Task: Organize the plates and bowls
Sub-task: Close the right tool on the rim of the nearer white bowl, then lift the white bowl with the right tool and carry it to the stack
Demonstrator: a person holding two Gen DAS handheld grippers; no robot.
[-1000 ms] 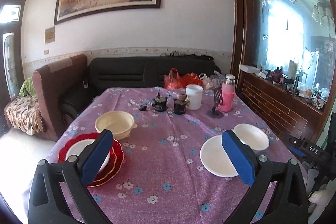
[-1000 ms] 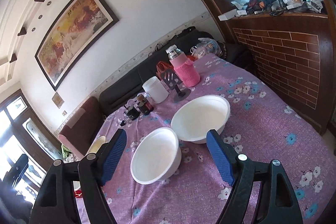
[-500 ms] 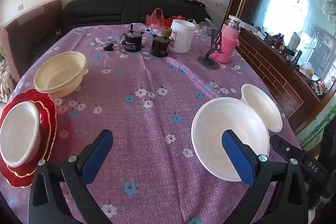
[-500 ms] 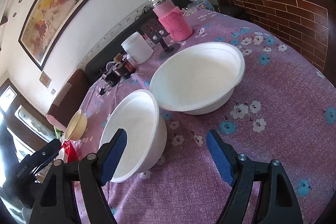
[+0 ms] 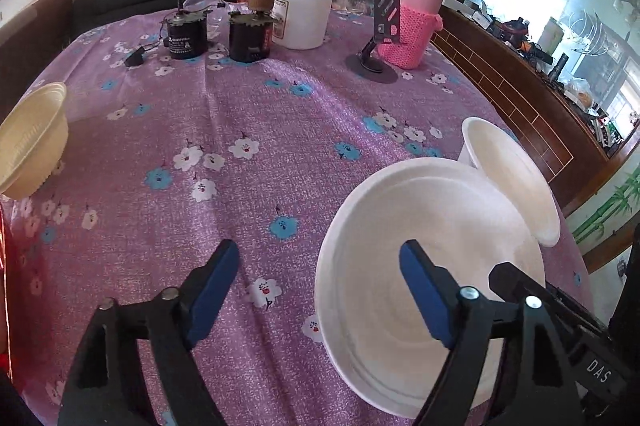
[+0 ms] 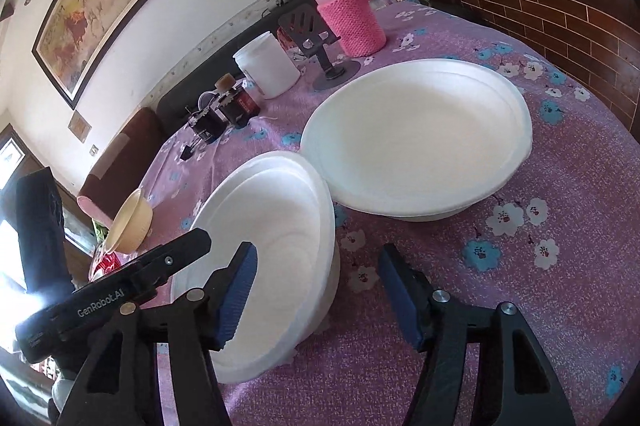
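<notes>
Two white foam bowls sit side by side on the purple flowered tablecloth (image 5: 248,194). The nearer bowl (image 5: 424,258) (image 6: 276,226) lies under both grippers. The second white bowl (image 5: 516,178) (image 6: 416,142) touches it on its far right side. My left gripper (image 5: 316,282) is open, its right finger over the near bowl's inside and its left finger outside the rim. My right gripper (image 6: 316,286) is open, its left finger over the same bowl's inside and its right finger outside. A cream bowl (image 5: 28,142) (image 6: 130,222) sits far left.
At the table's back stand a pink knit-covered bottle (image 5: 416,22), a white tub (image 5: 304,10), a dark phone stand (image 5: 380,38) and two small dark jars (image 5: 248,34). A red plate edge (image 6: 106,260) shows at the left. A brick-faced counter (image 6: 560,14) runs along the right.
Both grippers have moved in and down onto the near white bowl, one from each side. The red plates have slid out of the left wrist view.
</notes>
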